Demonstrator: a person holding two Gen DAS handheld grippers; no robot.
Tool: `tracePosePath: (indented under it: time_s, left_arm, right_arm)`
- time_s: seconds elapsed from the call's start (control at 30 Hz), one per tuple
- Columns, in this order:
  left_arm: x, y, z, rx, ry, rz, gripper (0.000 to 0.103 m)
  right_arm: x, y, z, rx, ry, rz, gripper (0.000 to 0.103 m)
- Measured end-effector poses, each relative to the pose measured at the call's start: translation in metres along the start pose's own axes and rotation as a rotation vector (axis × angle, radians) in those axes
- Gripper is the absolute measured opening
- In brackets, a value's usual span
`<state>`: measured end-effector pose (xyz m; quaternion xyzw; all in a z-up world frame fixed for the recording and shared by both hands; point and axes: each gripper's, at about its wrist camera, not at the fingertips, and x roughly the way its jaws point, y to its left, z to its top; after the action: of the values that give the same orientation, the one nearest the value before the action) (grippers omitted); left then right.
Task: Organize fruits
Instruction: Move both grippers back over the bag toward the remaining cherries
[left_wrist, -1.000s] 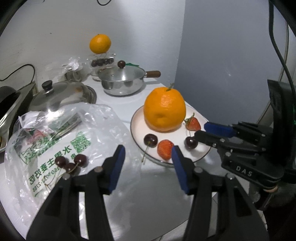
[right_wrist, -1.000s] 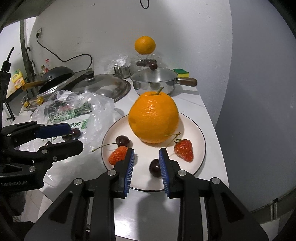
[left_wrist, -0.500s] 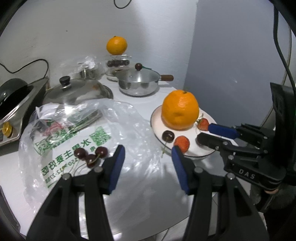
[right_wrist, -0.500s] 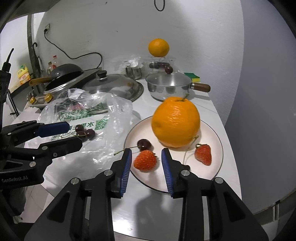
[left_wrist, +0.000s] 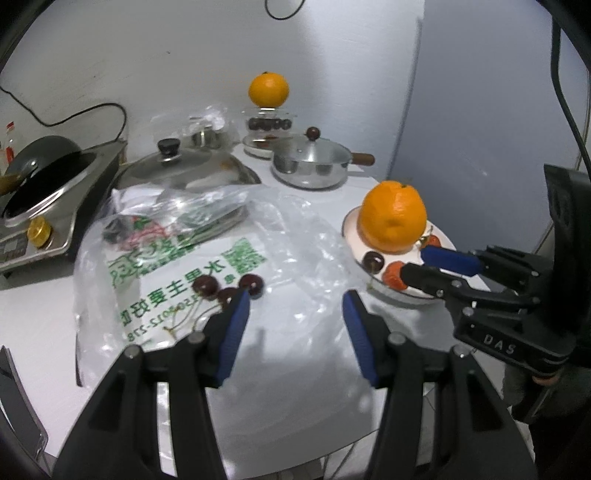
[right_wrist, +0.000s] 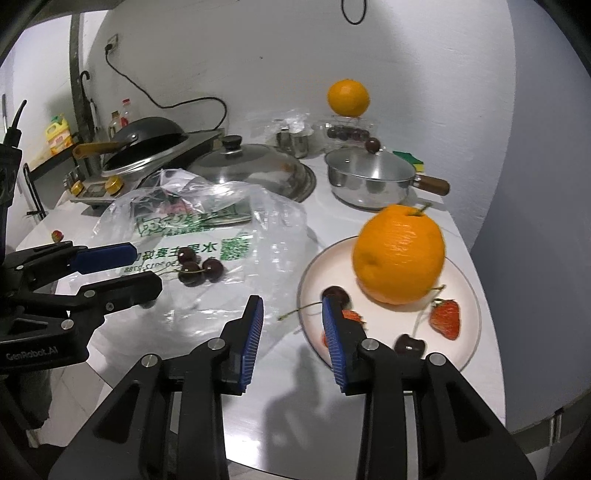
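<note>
White and bare at its near edge, the surface (right_wrist: 258, 413) carried a stove with a dark wok (right_wrist: 147, 140) at its far left corner, a domed steel lid (right_wrist: 255, 166) beside it, and a lidded saucepan (right_wrist: 369, 177) with a wooden handle toward the far right. A crumpled clear plastic bag (right_wrist: 221, 236) with green print sprawled across the middle, lying between the stove and the plate (right_wrist: 469, 332), which sat at the right edge. On the plate stood a big orange (right_wrist: 399, 254), with two strawberries (right_wrist: 445, 319) and two cherries (right_wrist: 408, 345) around it. Three loose cherries (right_wrist: 199, 267) lay on the bag. A second orange (right_wrist: 348, 96) perched on a glass container against the back wall.

The left gripper (left_wrist: 295, 314) hung over the bag, jaws apart and holding nothing, its left fingertip just beside the three cherries. The right gripper (right_wrist: 291, 325) hovered at the plate's left rim, jaws parted a little less and empty, with one strawberry partly hidden behind its right finger.
</note>
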<state>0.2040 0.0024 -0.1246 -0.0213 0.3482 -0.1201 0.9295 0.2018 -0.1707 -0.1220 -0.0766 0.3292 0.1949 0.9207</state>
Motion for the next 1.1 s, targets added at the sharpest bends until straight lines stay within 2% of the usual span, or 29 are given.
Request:
tracePosePath:
  time_s: [0.53, 1.1]
  left_arm:
    - [-0.012, 0.048, -0.018, -0.073, -0.004, 0.041, 0.054]
    - [-0.014, 0.081, -0.046, -0.096, 0.041, 0.080, 0.054]
  right_arm:
    - [0.016, 0.049, 0.006, -0.061, 0.027, 0.034, 0.035]
    - [0.045, 0.093, 0.009, -0.110, 0.066, 0.095, 0.035]
